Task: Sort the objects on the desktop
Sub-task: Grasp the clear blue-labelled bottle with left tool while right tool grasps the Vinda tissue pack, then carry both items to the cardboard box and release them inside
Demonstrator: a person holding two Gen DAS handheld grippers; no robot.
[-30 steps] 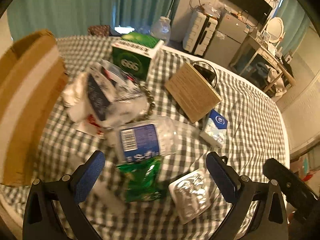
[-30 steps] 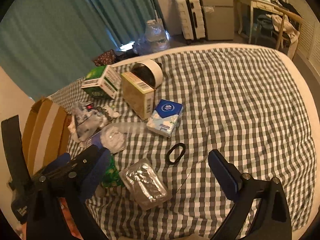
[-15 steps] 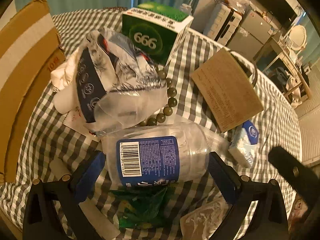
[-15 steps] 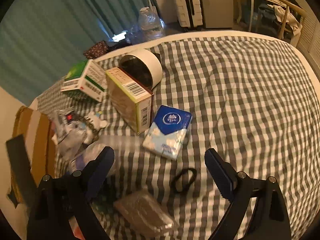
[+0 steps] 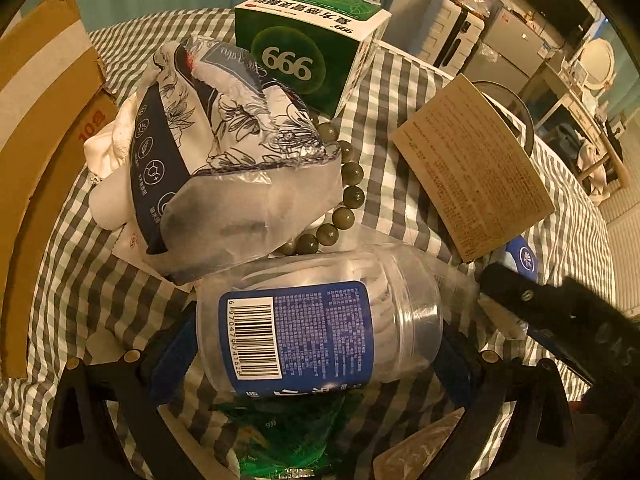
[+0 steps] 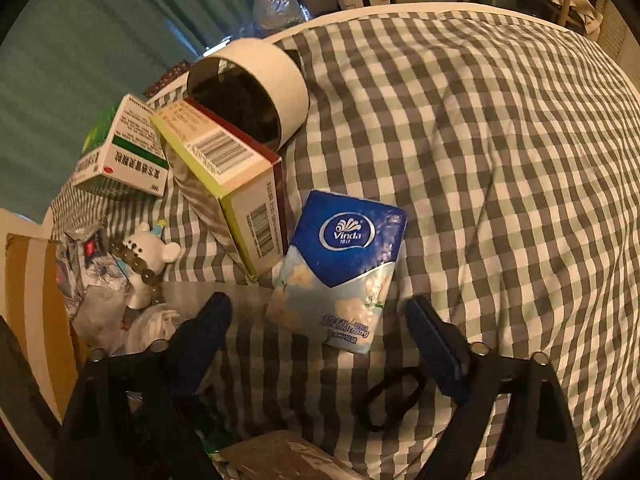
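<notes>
Your left gripper [image 5: 316, 340] points steeply down at the clutter on the checked cloth [image 6: 480, 160], and a clear plastic jar [image 5: 320, 320] with a blue barcode label lies on its side between the two blue pads. The pads sit close at either end of the jar, but you cannot tell from the left wrist view whether they press on it. Just beyond the jar lie a crumpled floral wrapper [image 5: 224, 160] and a string of green beads [image 5: 344, 200], with a green "999" medicine box [image 5: 308, 44] behind them and a cardboard carton [image 5: 36, 120] at the left edge.

Your right gripper [image 6: 320, 328] has its jaws apart, though they have just been narrowing, and holds nothing. The lower end of a blue Vinda tissue pack [image 6: 340, 268] lies between the fingertips, not touched. A black hair tie [image 6: 390, 402] lies below it, and a yellow-edged box [image 6: 236, 184] leans against a white round tin [image 6: 256, 88] further back.
</notes>
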